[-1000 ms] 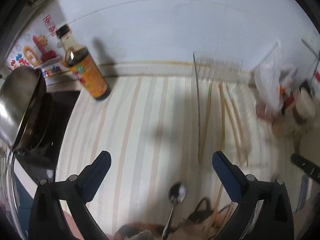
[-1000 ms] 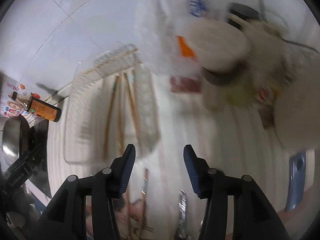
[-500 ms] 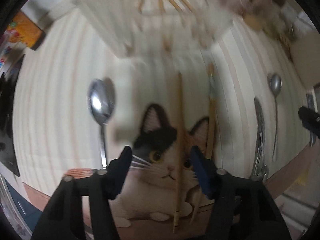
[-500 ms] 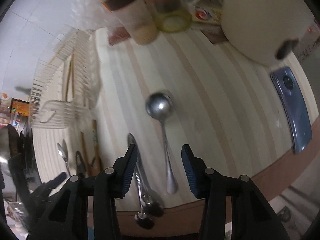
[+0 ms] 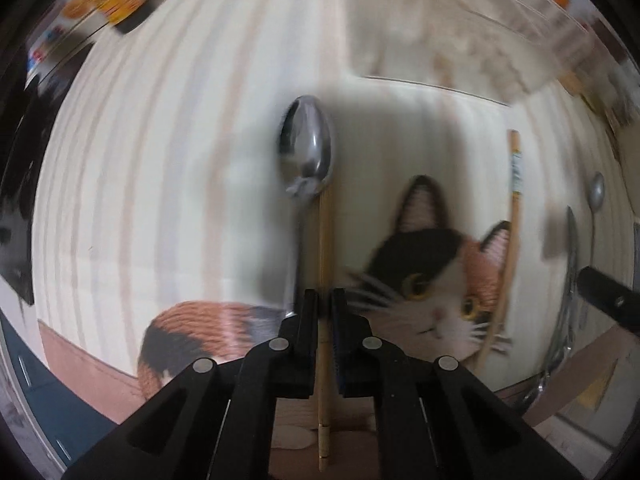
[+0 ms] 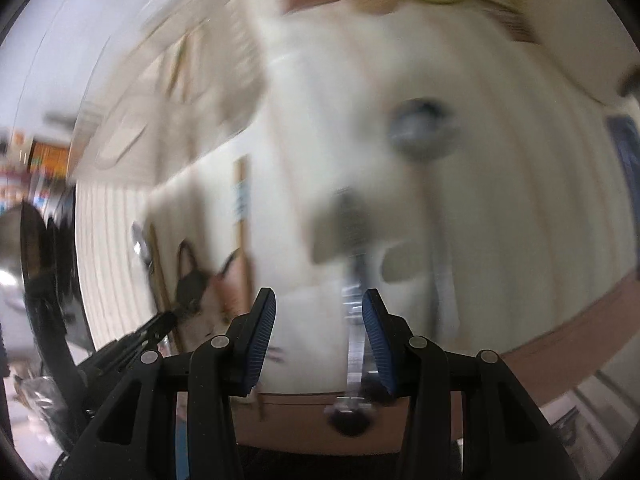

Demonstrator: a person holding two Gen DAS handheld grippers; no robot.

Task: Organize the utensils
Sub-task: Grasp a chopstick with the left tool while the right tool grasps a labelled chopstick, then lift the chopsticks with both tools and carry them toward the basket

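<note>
Between the pads of the left tool [image 5: 325, 312], a wooden chopstick [image 5: 325, 248] stands clamped. The jaws have just been closing from full width and are now narrowed onto the stick. Immediately left of the pads, a steel spoon [image 5: 307, 148] lies on the surface [image 5: 160, 180], its bowl touching the chopstick's far end. Right of the tool, a second chopstick [image 5: 515, 184] crosses the cat-print mat [image 5: 436, 280]. Judgement: pickup is secured; transfer to the rack [image 5: 460, 28] beyond is next, and the spoon may drag.

Right tool [image 6: 319, 328]: jaws half open, a blurred metal utensil [image 6: 356, 344] between them beside the right pad; contact cannot be confirmed.
</note>
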